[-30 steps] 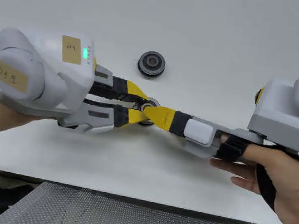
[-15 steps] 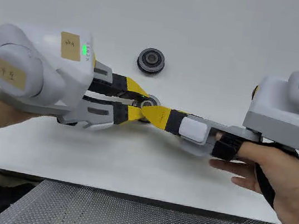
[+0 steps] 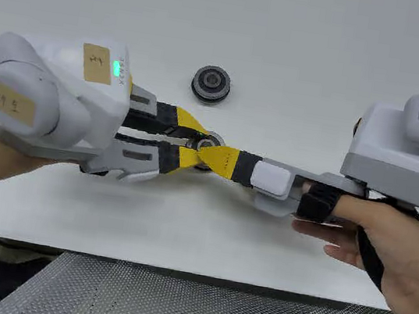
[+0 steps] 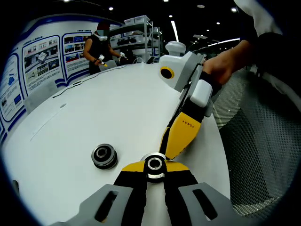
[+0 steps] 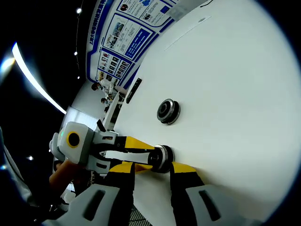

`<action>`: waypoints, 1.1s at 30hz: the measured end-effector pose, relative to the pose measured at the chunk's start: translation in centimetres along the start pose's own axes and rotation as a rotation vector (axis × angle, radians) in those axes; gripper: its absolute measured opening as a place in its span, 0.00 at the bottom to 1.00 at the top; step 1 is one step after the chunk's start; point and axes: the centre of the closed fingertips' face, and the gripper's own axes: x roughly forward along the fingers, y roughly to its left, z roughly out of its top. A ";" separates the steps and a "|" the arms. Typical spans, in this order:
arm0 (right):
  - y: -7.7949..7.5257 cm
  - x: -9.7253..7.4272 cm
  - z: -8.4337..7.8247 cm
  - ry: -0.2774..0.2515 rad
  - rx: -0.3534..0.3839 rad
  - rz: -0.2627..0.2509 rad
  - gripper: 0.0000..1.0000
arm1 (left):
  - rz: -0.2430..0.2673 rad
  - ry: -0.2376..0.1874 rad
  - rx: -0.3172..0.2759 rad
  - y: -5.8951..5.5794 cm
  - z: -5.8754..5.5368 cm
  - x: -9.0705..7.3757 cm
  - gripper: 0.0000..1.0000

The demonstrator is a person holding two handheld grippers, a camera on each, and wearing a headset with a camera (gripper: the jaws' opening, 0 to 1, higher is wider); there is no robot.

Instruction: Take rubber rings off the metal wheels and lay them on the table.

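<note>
A small metal wheel (image 3: 210, 144) with a dark rubber ring hangs just above the white table (image 3: 300, 76), caught between both grippers. My left gripper (image 3: 197, 149) reaches in from the left, its yellow-tipped jaws shut on the wheel (image 4: 154, 165). From the right, my right gripper (image 3: 216, 158) has its jaws pinched on the rim of the same wheel (image 5: 162, 158). In the left gripper view, the right gripper's yellow jaw meets the wheel from above right. A second wheel (image 3: 211, 84) with its black ring on lies flat on the table farther back.
The table's front edge (image 3: 200, 274) runs just below the grippers, with perforated metal mesh (image 3: 171, 309) beyond it. The second wheel (image 5: 168, 111) lies about a hand's width from the held one. A person (image 4: 99, 47) stands far off at the back.
My right gripper has slid a little to the left, closer onto the wheel. The left gripper and the wheel on the table have stayed put.
</note>
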 end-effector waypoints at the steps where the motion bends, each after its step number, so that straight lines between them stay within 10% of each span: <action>1: 0.0 0.0 0.0 -0.001 0.000 -0.001 0.31 | 0.000 0.000 0.000 0.0 0.0 0.0 0.12; 33: 0.2 0.5 0.9 -0.030 -0.038 -0.034 0.37 | 0.016 -0.009 -0.008 0.0 0.0 0.0 0.12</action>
